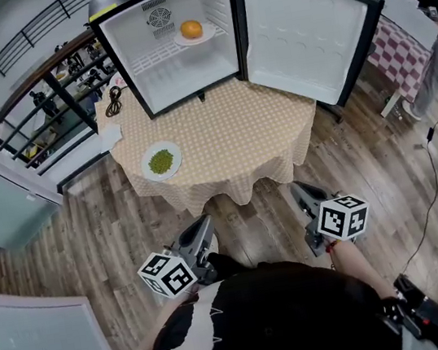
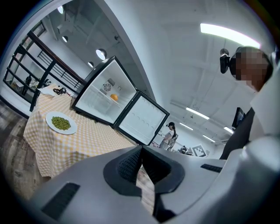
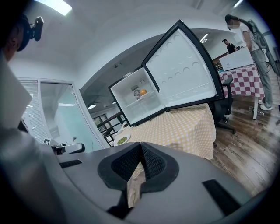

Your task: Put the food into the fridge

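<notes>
A black cable (image 1: 113, 101) lies on the checked tablecloth (image 1: 230, 139) near the railing (image 1: 66, 95)

The checked cloth (image 1: 229, 135) is looking matt; the floor (image 1: 87, 228) is showing grained wood; the fridge (image 1: 178, 73) is shining inside as smooth plastic.

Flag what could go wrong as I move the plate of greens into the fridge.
The plate of greens lies near the table's edge; a nudge could slide it off, and tilting would likely spill the loose bits.
The orange already sits on the fridge's upper shelf; crowding it may knock it.
Left gripper and right gripper are shut; open one first.
</notes>
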Motion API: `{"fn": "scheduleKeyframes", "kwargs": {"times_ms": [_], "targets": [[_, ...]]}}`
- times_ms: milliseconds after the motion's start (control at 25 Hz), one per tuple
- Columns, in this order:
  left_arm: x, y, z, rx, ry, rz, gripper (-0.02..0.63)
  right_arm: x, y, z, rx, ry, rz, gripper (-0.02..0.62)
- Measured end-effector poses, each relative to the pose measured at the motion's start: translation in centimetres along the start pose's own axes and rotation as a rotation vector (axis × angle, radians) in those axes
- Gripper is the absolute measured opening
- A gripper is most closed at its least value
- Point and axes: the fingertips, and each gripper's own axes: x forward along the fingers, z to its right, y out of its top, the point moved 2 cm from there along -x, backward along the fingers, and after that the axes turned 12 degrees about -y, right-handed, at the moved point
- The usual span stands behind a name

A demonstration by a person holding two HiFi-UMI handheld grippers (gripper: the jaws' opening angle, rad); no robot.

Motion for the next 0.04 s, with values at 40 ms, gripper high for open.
{"fn": "scheduleKeyframes", "kwargs": {"times_ms": [40], "targets": [[0.04,-0.04,0.02,-0.001,-0.001,0.000,0.014,-0.01,-0.10,0.02,-0.001,-0.001,-0.002,0.017]]}}
